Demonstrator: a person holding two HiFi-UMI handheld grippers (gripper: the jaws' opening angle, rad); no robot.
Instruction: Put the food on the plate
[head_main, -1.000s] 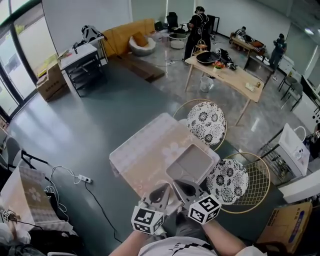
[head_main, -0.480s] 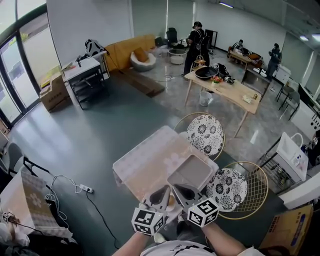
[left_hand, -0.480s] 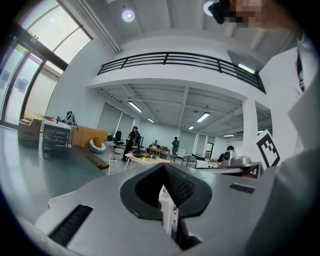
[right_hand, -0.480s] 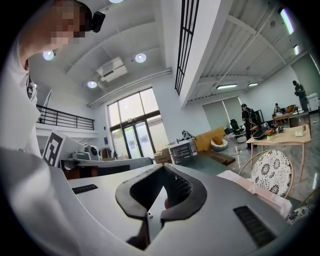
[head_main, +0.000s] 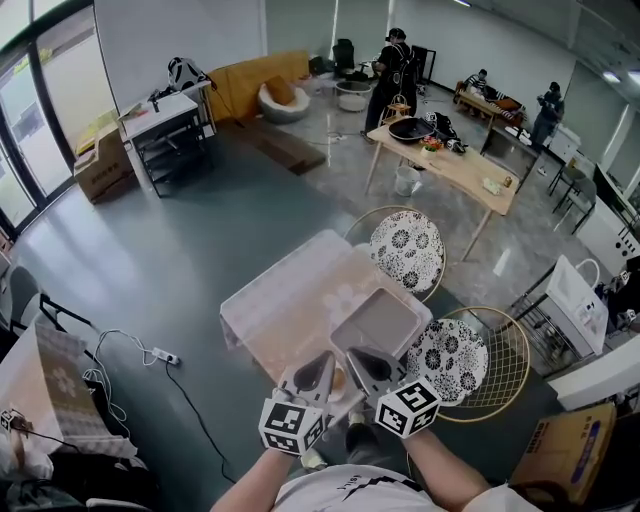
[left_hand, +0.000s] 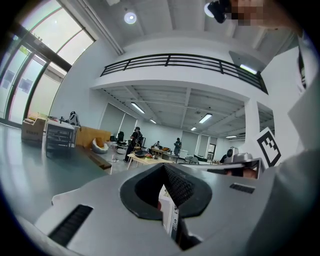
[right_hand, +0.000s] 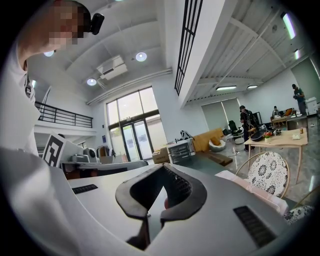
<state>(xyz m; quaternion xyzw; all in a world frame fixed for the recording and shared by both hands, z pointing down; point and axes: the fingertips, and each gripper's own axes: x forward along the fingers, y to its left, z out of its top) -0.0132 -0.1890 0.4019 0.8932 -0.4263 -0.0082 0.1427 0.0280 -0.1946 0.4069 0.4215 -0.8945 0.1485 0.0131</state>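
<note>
A small table (head_main: 285, 300) with a pale pink cloth stands in front of me in the head view. On its right part lies a grey rectangular plate (head_main: 378, 322) with nothing on it. My left gripper (head_main: 322, 366) and right gripper (head_main: 358, 360) hover side by side over the table's near edge, just short of the plate. A small tan piece of food (head_main: 340, 379) shows between them. Both point up across the room: the left gripper (left_hand: 165, 170) is shut with nothing in it, and so is the right gripper (right_hand: 163, 169).
Two wire chairs with black-and-white flowered cushions (head_main: 407, 250) (head_main: 452, 358) stand right of the table. A wooden table (head_main: 450, 165) with people around it is farther back. A power strip and cable (head_main: 160, 355) lie on the floor at left, and a cardboard box (head_main: 565, 462) sits at lower right.
Both grippers stay shut and close together, held a little higher in the picture. The head view has shifted slightly; nothing on the table has moved.
</note>
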